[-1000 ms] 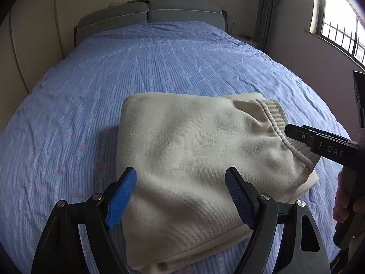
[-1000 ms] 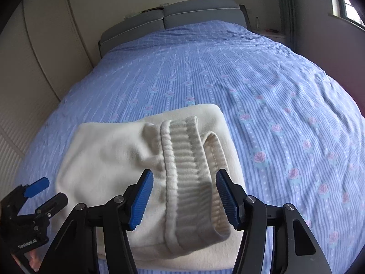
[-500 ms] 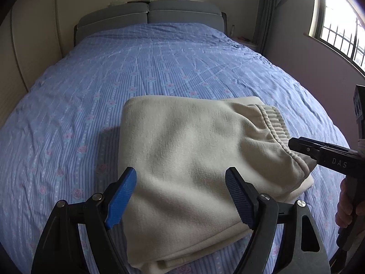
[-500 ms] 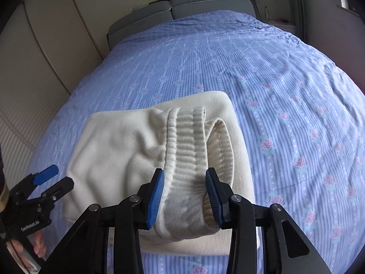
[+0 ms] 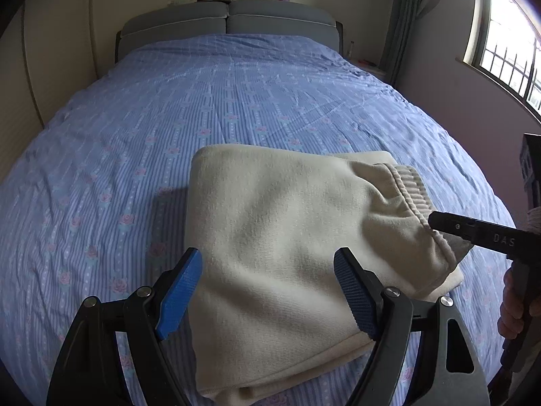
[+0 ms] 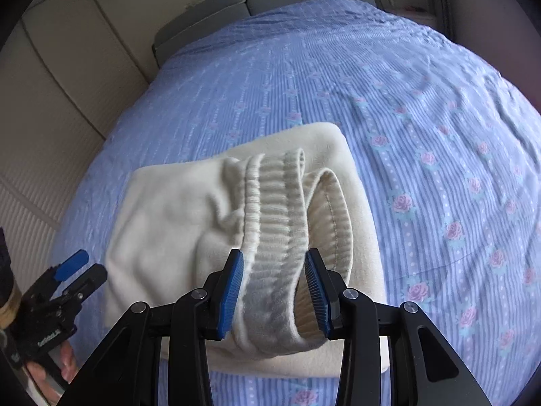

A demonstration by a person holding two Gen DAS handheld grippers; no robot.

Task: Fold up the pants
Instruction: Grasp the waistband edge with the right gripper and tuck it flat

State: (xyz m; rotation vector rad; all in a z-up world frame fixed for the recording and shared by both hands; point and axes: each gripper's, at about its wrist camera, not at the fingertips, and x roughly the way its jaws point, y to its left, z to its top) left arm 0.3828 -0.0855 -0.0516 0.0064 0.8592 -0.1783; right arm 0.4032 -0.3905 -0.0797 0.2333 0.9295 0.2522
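Note:
Cream pants (image 5: 280, 233) lie folded in a thick rectangle on the bed, ribbed waistband (image 6: 274, 209) at their right end. My left gripper (image 5: 267, 291) is open and empty, hovering over the near edge of the folded pants. My right gripper (image 6: 274, 287) is shut on the waistband, its blue pads pressing the ribbed band from both sides and lifting it slightly. The right gripper also shows at the right of the left wrist view (image 5: 480, 233). The left gripper shows at the lower left of the right wrist view (image 6: 64, 287).
The bed (image 5: 236, 101) has a blue striped sheet with pink flowers. A grey headboard (image 5: 226, 23) stands at the far end. A window (image 5: 507, 50) is on the right wall and wardrobe panels (image 6: 50, 101) on the left.
My right gripper has closed from wide open onto the waistband and raised it a little. My left gripper has stayed open in nearly the same place.

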